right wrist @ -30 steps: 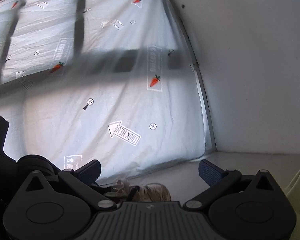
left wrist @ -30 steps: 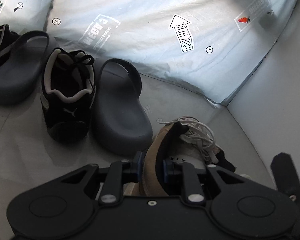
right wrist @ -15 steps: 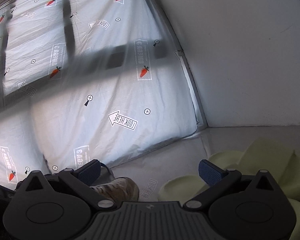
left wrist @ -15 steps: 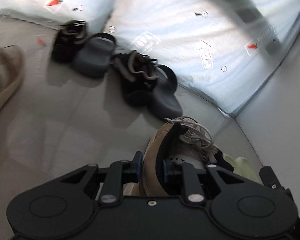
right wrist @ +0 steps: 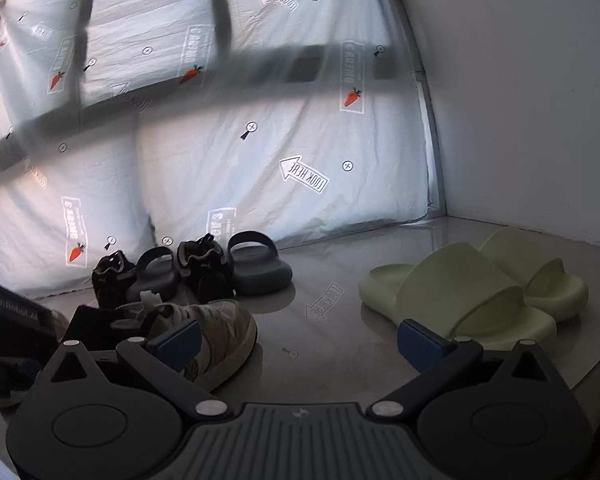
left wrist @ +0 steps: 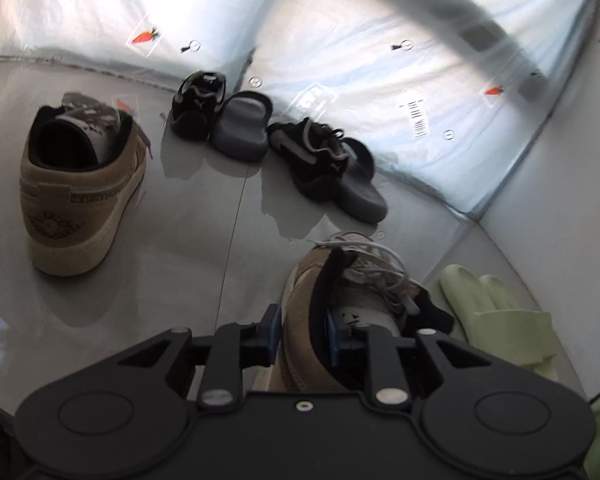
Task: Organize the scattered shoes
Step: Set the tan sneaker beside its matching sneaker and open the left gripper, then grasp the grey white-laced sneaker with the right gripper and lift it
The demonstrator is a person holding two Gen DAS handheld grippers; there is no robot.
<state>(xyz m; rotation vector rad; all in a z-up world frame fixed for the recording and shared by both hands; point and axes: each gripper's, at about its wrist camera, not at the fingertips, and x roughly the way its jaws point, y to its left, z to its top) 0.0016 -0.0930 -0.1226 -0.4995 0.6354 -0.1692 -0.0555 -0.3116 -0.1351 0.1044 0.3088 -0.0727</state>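
My left gripper (left wrist: 302, 330) grips a tan sneaker (left wrist: 312, 300) by the side wall of its collar. Its jaws are opening, with the pads still against that wall. The same sneaker (right wrist: 224, 328) shows low at the left of the right wrist view, close to the floor. Its mate, a second tan sneaker (left wrist: 80, 192), stands heel-on at the left. My right gripper (right wrist: 298, 344) is open and holds nothing. It hangs between the held sneaker and a pair of pale green slides (right wrist: 472, 288).
Along the printed white sheet (left wrist: 380, 60) stand, alternating, a black sneaker (left wrist: 198, 104), a grey slide (left wrist: 244, 128), another black sneaker (left wrist: 316, 156) and another grey slide (left wrist: 360, 188). The green slides (left wrist: 496, 316) lie by the white wall (right wrist: 520, 100). Grey floor (left wrist: 204, 260) lies between.
My left gripper has drawn back from the black and grey shoes with the sneaker still in it. The second tan sneaker and the green slides have come into view. My right gripper stays open.
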